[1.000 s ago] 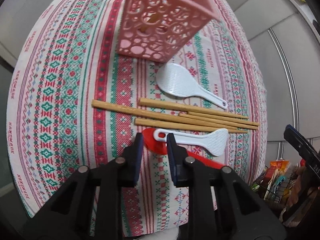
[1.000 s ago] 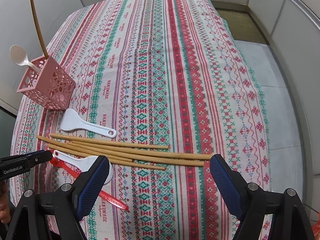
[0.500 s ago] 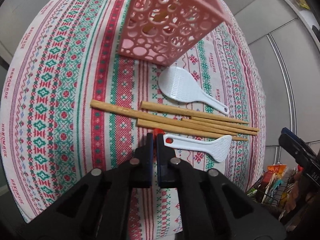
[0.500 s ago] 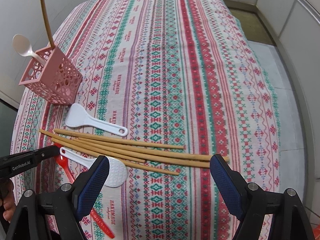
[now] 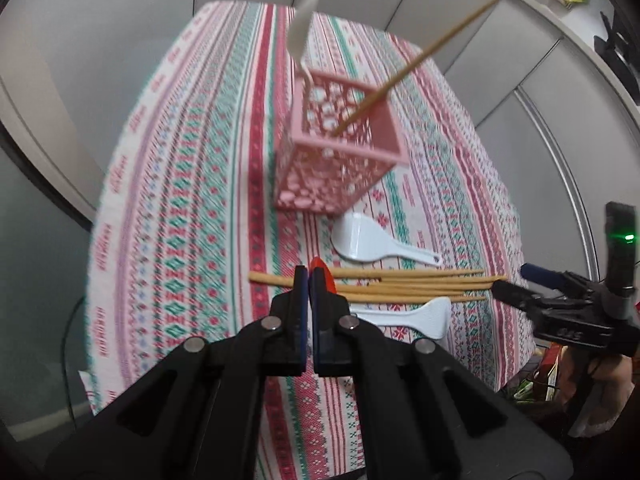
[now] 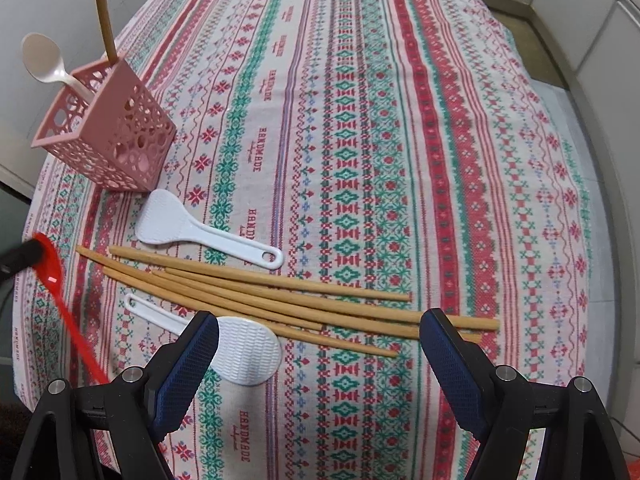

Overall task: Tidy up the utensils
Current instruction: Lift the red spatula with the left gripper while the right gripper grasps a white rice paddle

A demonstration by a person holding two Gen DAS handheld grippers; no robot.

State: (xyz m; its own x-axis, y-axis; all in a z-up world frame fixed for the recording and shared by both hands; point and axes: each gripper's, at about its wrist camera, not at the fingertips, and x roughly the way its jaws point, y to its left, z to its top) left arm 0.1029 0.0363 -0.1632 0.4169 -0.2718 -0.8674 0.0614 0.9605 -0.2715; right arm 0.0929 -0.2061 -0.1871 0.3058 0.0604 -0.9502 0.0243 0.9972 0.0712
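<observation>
Red spoon [image 6: 50,276] clamped in left hand-held gripper [image 5: 310,280], right hand-held gripper [image 6: 320,344] wide open above chopsticks [image 6: 280,296], pink holder [image 6: 108,136] beyond

Left hand-held gripper [image 5: 309,280]: clamping a red spoon [image 6: 51,270], raised off the worktop.
Right hand-held gripper [image 6: 319,338]: gaping wide, holding nothing, hovering low.

grey wall panels [image 5: 120,40]; patterned tablecloth [image 6: 400,160]
</observation>
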